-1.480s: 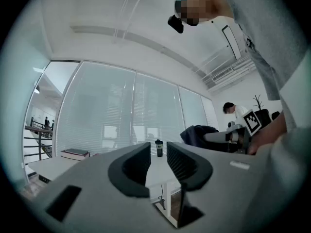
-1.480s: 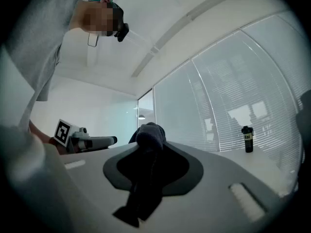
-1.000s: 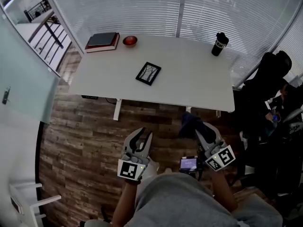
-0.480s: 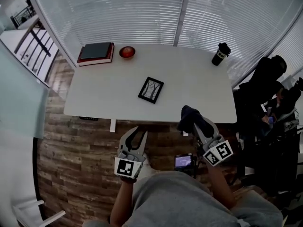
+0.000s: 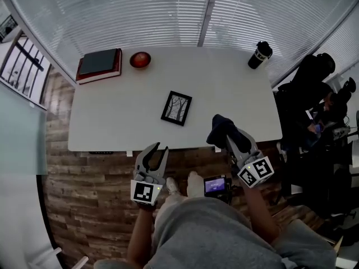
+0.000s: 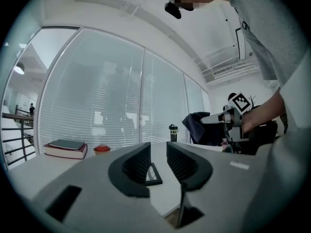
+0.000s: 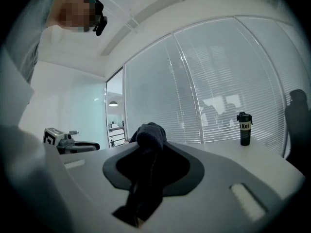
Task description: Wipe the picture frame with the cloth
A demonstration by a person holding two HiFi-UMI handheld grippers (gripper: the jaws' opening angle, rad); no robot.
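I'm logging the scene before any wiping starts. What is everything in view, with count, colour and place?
table: one, white, centre, by the blinds
picture frame: one, black, flat at mid-table
books: one stack, dark over red, far left corner
bowl: one, red, beside the books
tumbler: one, black, far right corner
chair: one, black, right of the table
floor: brown wood, under the table
cloth: one, dark, in the right claw
left claw: grey, shut, empty, at the near table edge
right claw: grey, shut on the cloth
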